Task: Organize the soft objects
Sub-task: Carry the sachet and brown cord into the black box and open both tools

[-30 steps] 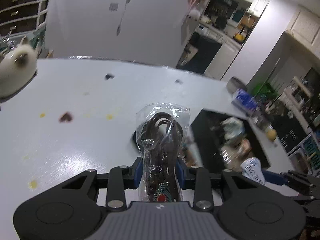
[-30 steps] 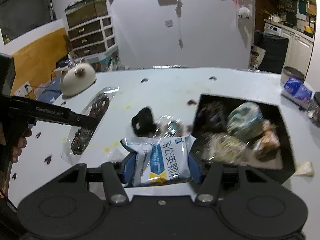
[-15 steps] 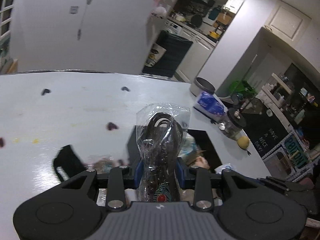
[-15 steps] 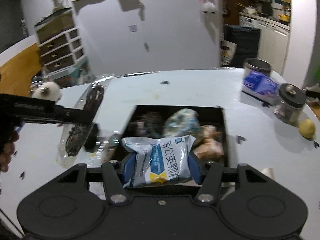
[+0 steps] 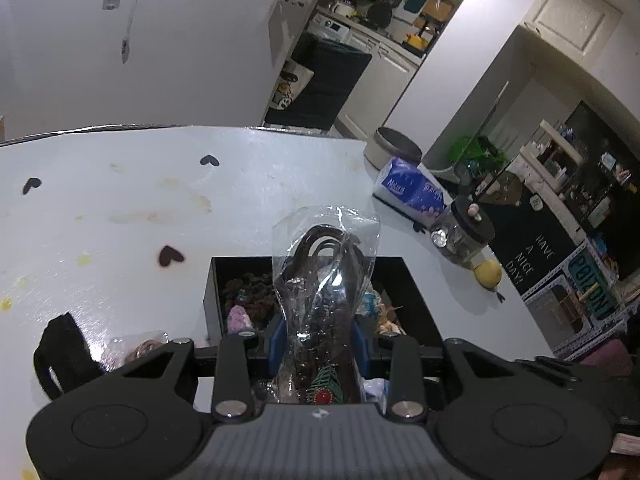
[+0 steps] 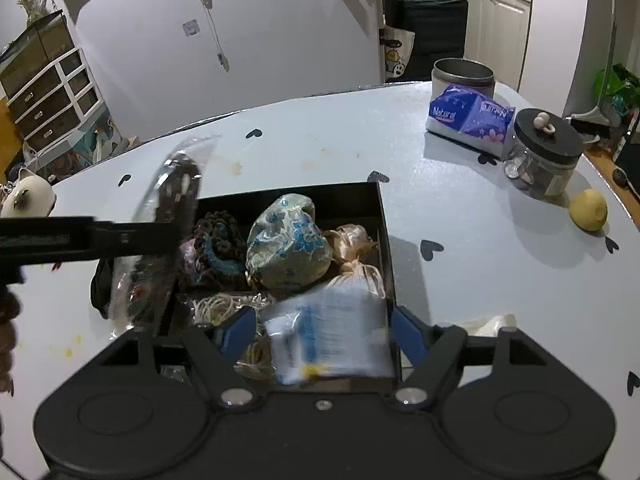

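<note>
My left gripper (image 5: 316,340) is shut on a clear plastic bag of dark beads (image 5: 322,292) and holds it over the left side of a black box (image 5: 211,292); the bag also shows in the right wrist view (image 6: 160,240). My right gripper (image 6: 324,334) has opened, and the white and blue packet (image 6: 332,340) is blurred between its spread fingers over the black box's (image 6: 382,216) near right corner. The box holds a blue-white cloth pouch (image 6: 288,244), a dark crocheted piece (image 6: 218,244) and tan bundles (image 6: 352,240).
On the pale table, a black strap item (image 5: 60,352) and a small clear packet (image 5: 140,348) lie left of the box. A purple tissue pack (image 6: 470,118), a grey tin (image 6: 462,74), a lidded glass jar (image 6: 546,154) and a lemon (image 6: 588,210) stand at the right.
Both grippers moved over the black box. The right gripper's fingers spread apart and the white and blue packet is coming free. The left gripper still grips the bead bag.
</note>
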`<action>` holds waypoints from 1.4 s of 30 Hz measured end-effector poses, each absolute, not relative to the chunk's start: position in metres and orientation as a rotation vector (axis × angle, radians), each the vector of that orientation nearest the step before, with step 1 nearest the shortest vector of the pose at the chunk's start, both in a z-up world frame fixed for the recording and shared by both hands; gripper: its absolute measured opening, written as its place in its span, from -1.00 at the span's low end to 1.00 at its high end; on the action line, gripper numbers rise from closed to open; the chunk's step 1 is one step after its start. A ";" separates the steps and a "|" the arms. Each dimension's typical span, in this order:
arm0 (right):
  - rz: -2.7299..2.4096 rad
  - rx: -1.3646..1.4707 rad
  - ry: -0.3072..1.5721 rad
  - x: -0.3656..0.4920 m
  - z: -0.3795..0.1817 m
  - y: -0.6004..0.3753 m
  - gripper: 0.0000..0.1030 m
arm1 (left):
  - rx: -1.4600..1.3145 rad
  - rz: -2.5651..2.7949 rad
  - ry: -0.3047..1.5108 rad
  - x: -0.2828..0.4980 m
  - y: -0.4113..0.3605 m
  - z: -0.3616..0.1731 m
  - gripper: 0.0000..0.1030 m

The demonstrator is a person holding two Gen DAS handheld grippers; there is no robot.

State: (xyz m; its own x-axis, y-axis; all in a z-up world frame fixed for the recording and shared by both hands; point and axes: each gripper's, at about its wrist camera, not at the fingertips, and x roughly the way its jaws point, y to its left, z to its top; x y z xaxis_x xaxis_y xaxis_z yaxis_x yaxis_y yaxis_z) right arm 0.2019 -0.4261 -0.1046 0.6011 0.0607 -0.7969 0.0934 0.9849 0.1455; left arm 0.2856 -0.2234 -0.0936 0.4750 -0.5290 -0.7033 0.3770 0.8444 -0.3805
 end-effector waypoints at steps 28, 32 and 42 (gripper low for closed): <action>-0.127 0.284 0.876 0.175 -0.084 -0.481 -0.35 | -0.531 -0.725 1.084 0.301 -0.300 -0.143 -0.31; -0.137 0.270 0.871 0.169 -0.082 -0.493 -0.35 | -0.552 -0.611 1.140 0.306 -0.310 -0.165 -0.31; -0.127 0.261 0.875 0.160 -0.083 -0.518 -0.35 | -0.502 -0.445 1.151 0.304 -0.328 -0.181 -0.13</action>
State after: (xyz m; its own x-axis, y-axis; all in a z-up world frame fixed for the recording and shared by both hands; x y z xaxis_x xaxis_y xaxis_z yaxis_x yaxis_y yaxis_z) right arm 0.1598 -0.5180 -0.0827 0.6360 -0.0032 -0.7717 0.2160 0.9608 0.1741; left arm 0.3045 -0.3282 -0.1813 0.3448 -0.5734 -0.7432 0.0760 0.8062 -0.5867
